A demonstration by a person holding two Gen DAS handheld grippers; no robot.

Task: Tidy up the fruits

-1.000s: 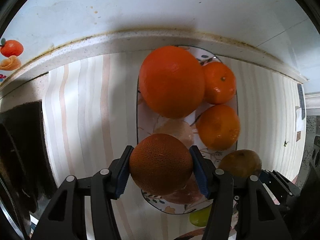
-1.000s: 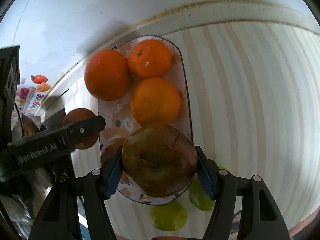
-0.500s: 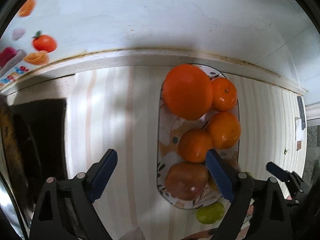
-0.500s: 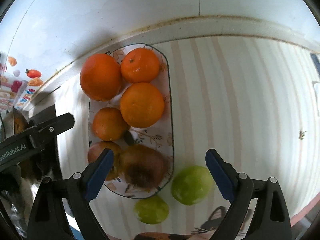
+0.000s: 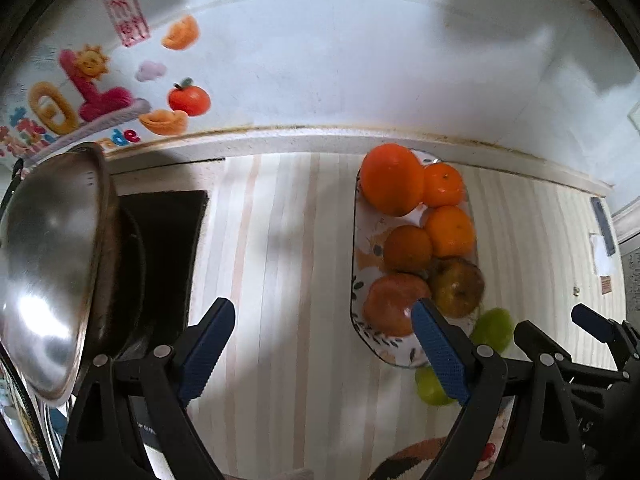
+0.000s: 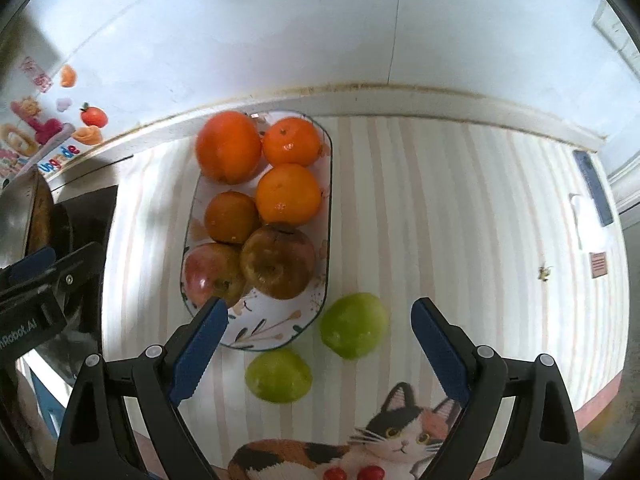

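An oval patterned plate holds several fruits: a big orange, two mandarins, a darker orange, a red apple and a brownish apple. Two green fruits lie on the striped cloth just off the plate's near end. My right gripper hangs open above that end with nothing between its fingers. My left gripper is open and empty over bare cloth to the left of the plate. The darker orange and brownish apple rest in the plate.
A steel wok sits on a black stove at the left. The wall with stickers runs along the back. A dark flat object lies far right. A cat print marks the cloth's near edge.
The left gripper let go of the darker orange and the right gripper let go of the brownish apple; both fruits now lie in the plate. Both grippers opened wide, rose and drew back.
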